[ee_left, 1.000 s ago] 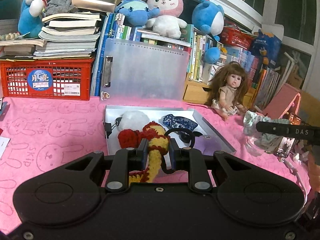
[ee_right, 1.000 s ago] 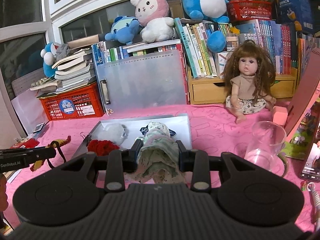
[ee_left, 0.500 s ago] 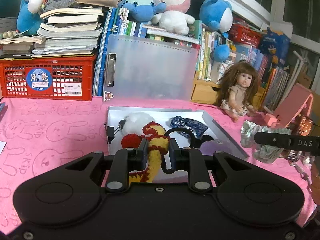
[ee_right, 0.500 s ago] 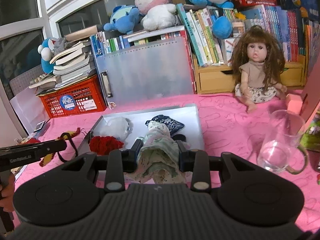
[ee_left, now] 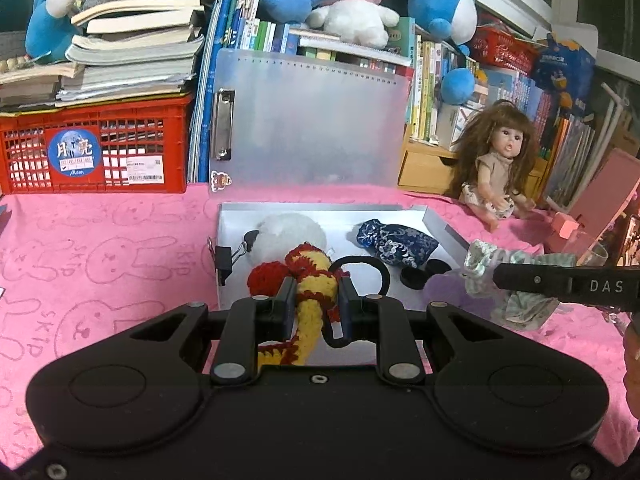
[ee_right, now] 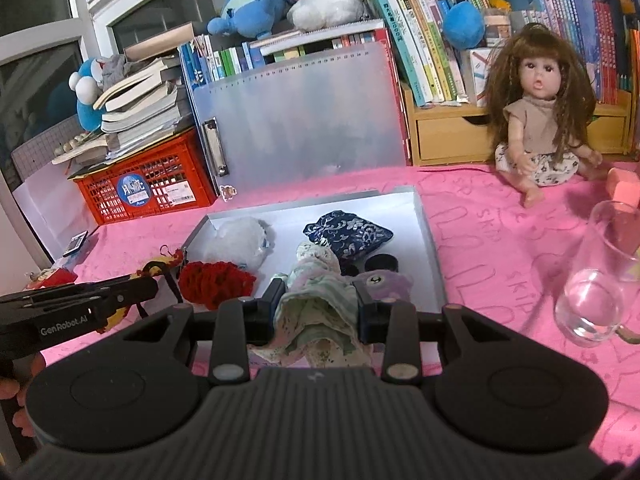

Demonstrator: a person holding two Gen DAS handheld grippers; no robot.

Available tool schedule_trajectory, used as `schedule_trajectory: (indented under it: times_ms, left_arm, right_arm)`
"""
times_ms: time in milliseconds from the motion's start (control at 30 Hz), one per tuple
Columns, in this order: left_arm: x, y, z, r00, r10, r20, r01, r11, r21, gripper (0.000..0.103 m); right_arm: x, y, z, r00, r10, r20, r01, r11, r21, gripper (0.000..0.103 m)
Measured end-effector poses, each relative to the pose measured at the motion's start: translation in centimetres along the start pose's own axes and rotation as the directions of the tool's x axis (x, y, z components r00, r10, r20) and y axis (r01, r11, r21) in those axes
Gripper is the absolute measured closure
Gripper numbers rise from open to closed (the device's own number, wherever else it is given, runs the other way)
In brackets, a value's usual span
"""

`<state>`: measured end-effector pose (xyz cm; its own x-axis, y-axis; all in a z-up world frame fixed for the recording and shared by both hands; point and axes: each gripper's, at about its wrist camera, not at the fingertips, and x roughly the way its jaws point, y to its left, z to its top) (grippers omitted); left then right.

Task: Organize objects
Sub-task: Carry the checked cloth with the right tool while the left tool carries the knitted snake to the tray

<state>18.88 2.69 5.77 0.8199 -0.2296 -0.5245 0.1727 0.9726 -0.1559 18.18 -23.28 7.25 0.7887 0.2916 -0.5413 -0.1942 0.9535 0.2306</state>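
Observation:
An open grey case (ee_left: 444, 229) (ee_right: 425, 236) lies on the pink cloth. Inside it are a white fluffy ball (ee_left: 288, 236) (ee_right: 240, 240), a red crocheted piece (ee_left: 266, 278) (ee_right: 216, 282), a blue patterned pouch (ee_left: 392, 242) (ee_right: 348, 234), a purple plush (ee_right: 382, 282) and small black discs (ee_left: 412, 280). My left gripper (ee_left: 314, 296) is shut on a yellow-and-red crocheted toy (ee_left: 312, 280) with a black loop (ee_left: 362, 276), held over the case's near edge. My right gripper (ee_right: 316, 300) is shut on a pale green floral cloth (ee_right: 316, 304), also above the case's near part.
A doll (ee_right: 540, 120) sits at the back right, near a wooden drawer with books (ee_right: 448, 136). A clear glass (ee_right: 600, 276) stands to the right. A red crate (ee_left: 96, 148) with stacked books is at the back left. The case's lid (ee_left: 312, 120) stands upright behind.
Both grippers have moved forward and lower toward the case, each keeping its hold. The case and its contents look larger and nearer now.

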Motion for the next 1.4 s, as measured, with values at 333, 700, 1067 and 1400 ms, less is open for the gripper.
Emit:
schedule_trajectory:
  times_ms: [333, 700, 1067, 1400]
  left_arm:
    - [2.1, 0.8, -0.5, 1.000, 0.003, -0.022, -0.004, 1.000, -0.014, 0.082]
    - [4.4, 1.0, -1.1, 0.999, 0.000, -0.052, -0.001, 1.000, -0.025, 0.083]
    - [7.4, 1.4, -0.8, 0.998, 0.018, -0.064, -0.021, 0.999, -0.045, 0.083]
    - [9.2, 2.2, 0.3, 0.998, 0.045, -0.054, -0.049, 0.997, -0.067, 0.083]
  right_arm:
    - [2.5, 0.3, -0.1, 0.999, 0.007, -0.033, -0.007, 1.000, 0.008, 0.064]
    - [5.6, 0.5, -0.3, 0.997, 0.028, -0.067, -0.026, 0.999, 0.031, 0.064]
    - [8.4, 0.2, -0.2, 0.997, 0.009, -0.082, -0.009, 1.000, 0.007, 0.064]
    - [9.6, -1.2, 0.8, 0.997, -0.032, -0.065, 0.034, 0.999, 0.025, 0.064]
